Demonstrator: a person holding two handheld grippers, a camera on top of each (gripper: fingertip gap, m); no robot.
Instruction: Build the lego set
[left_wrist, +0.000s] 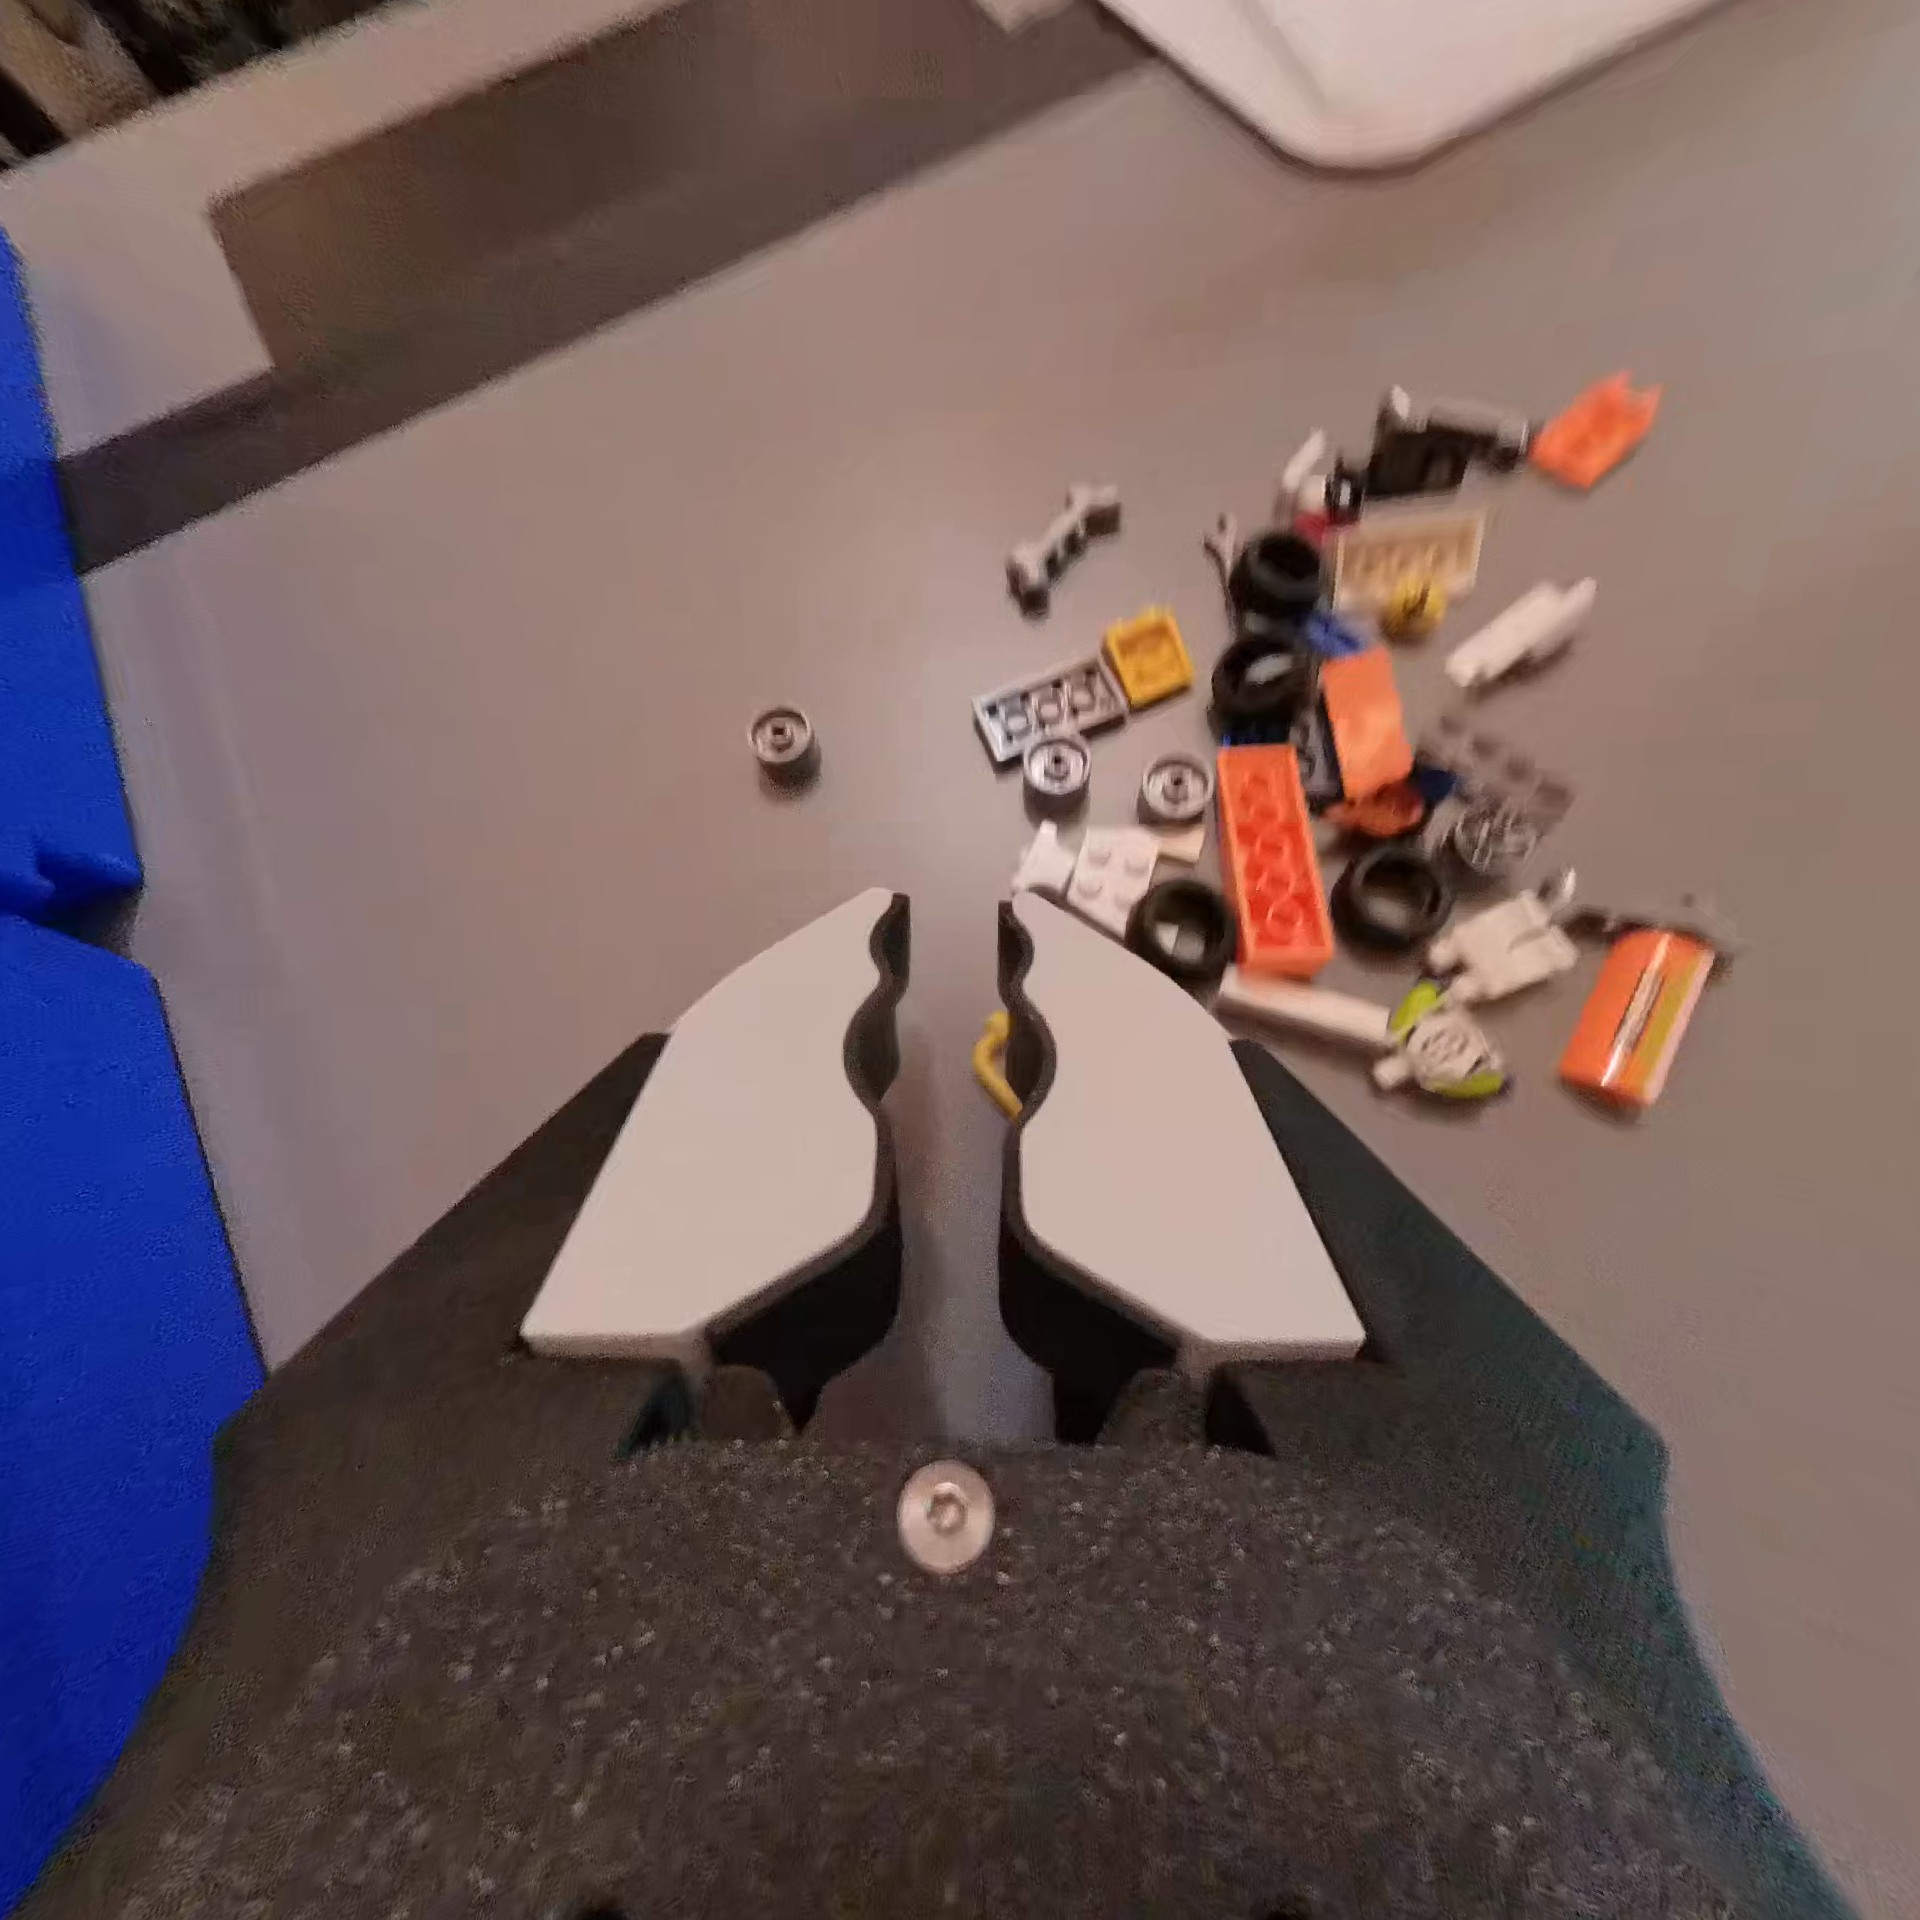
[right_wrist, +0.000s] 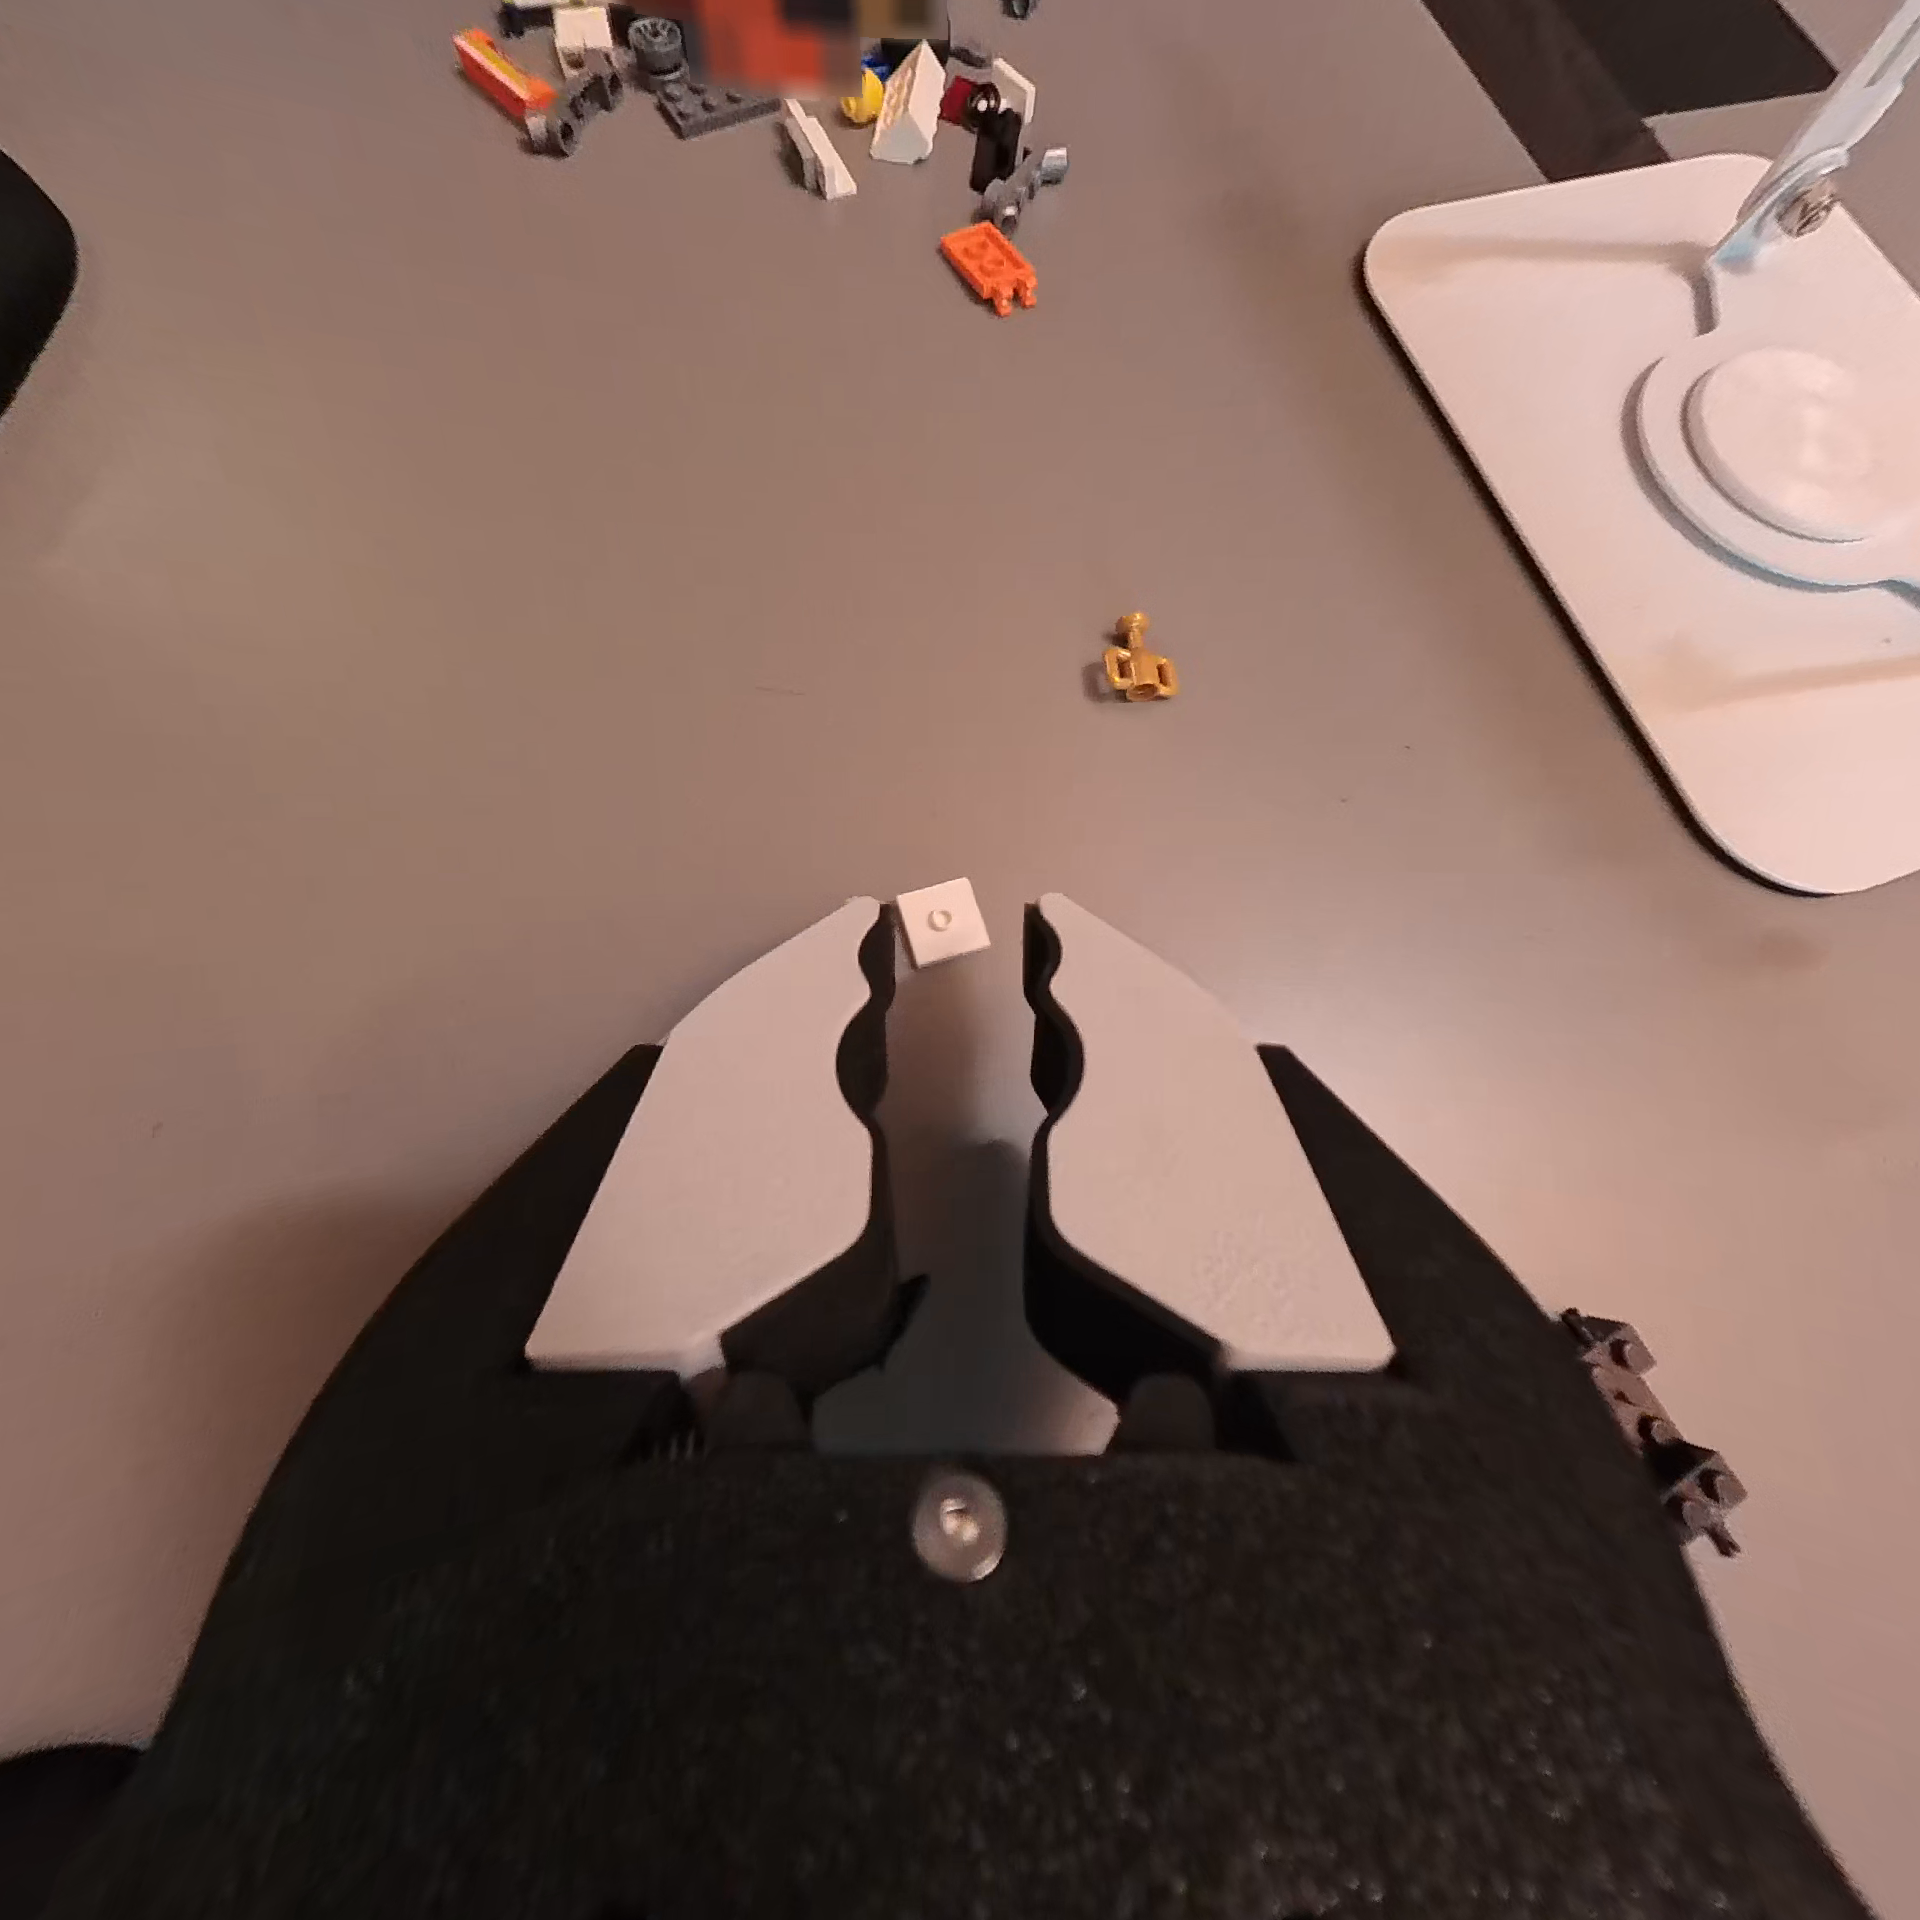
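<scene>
Lego build barely begun: parts lie loose, nothing visibly joined.

Left claw (left_wrist: 954, 925), released and empty, hovers lower centre; the brick pile (left_wrist: 1340, 748) lies scattered right of centre on the grey worktop (left_wrist: 520, 831). Right claw (right_wrist: 958, 920) gapes around a small white tile (right_wrist: 941, 921), not yet clenched; a gold piece (right_wrist: 1138, 665) lies apart, mid-frame.

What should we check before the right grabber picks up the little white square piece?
1. Right gripper open: ok.
2. White square piece lies between its fingertips: ok, closer to the left one.
3. Piece square to the fingers: not ok, slightly turned.
4. Gold piece out of the way: ok, farther ahead.
5. Left gripper empty: ok, open, though a yellow part lies under it.
6. Gripper low enough to grab: cannot tell.
</scene>
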